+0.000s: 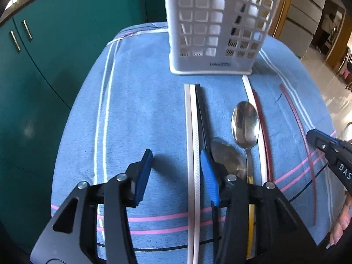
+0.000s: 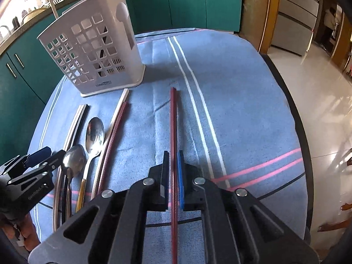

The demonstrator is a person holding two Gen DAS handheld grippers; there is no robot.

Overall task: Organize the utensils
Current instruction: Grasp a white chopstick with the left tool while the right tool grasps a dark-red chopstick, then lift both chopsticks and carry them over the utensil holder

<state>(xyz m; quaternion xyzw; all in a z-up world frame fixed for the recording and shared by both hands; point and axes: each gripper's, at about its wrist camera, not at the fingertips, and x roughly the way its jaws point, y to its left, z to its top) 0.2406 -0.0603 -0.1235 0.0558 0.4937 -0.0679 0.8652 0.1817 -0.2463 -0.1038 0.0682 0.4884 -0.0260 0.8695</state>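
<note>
Your right gripper [image 2: 173,171] jaws hold one red chopstick [image 2: 173,127]; left gripper [image 1: 176,171] jaws stand wide, empty. Both spoons [image 2: 94,132] and the other chopsticks still lie on the worktop before the caddy [image 2: 92,50].

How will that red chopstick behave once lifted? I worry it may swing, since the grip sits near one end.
Probably stiff: the red chopstick looks straight and rigid. Held by the right gripper low down, its long free end may droop or pivot. Its textured surface should limit slipping.
</note>
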